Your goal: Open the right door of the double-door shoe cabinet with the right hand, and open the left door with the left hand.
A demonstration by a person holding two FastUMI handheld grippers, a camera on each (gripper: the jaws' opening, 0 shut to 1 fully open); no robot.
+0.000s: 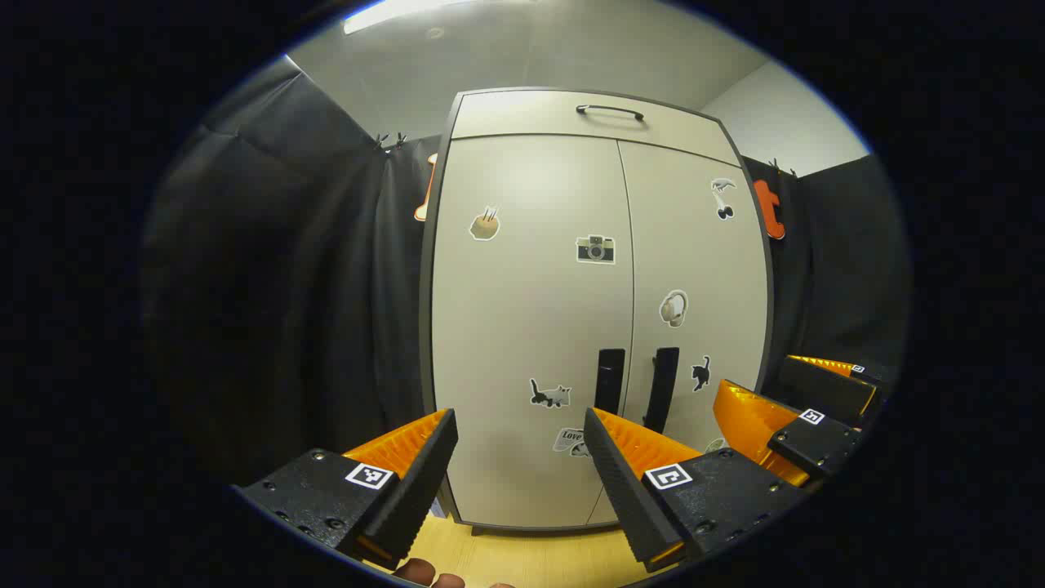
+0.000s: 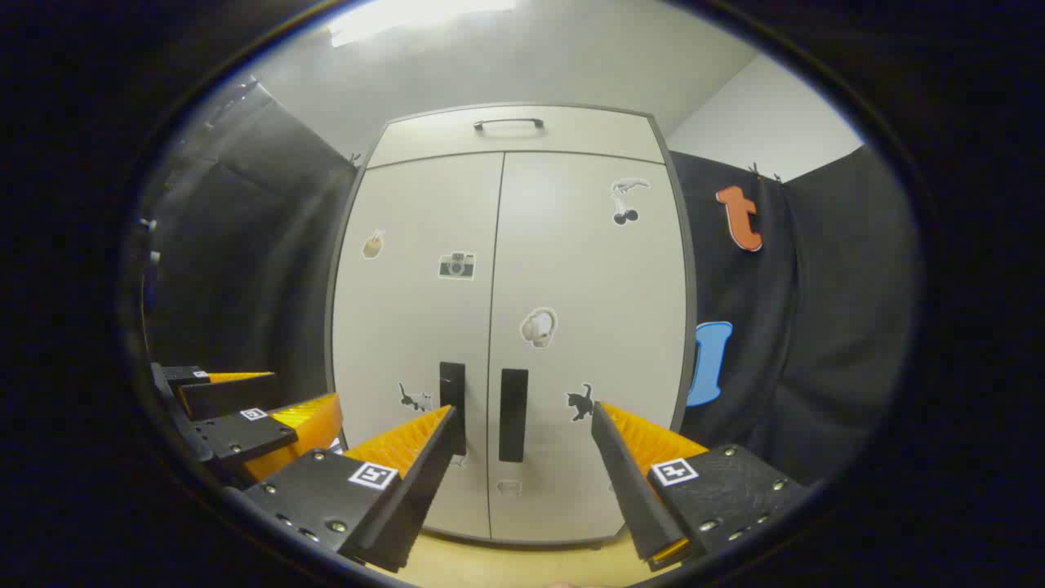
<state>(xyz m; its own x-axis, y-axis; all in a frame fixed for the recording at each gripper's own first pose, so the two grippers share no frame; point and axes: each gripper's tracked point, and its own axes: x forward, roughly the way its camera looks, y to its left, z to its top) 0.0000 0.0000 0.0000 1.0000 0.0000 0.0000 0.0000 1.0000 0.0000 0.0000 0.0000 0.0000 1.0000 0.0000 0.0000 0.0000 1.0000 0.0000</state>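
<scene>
A pale double-door shoe cabinet (image 1: 571,269) (image 2: 514,286) stands ahead, both doors closed, with stickers on them. Two black vertical handles sit side by side low at the centre seam: the left door's handle (image 1: 609,380) (image 2: 452,407) and the right door's handle (image 1: 660,389) (image 2: 513,414). My left gripper (image 1: 519,425) is open, short of the left door, with nothing between its orange-and-black fingers. The right gripper (image 2: 522,420) is open too, in front of the handles and apart from them. It also appears at the right edge of the left gripper view (image 1: 788,400); the left one appears at lower left of the right gripper view (image 2: 245,412).
Above the doors is a top panel with a dark bar handle (image 1: 610,111) (image 2: 509,124). Black cloth walls (image 1: 286,286) (image 2: 816,310) flank the cabinet on both sides. A light wooden floor (image 1: 522,559) lies below. A person's fingertips (image 1: 424,572) show at the bottom edge.
</scene>
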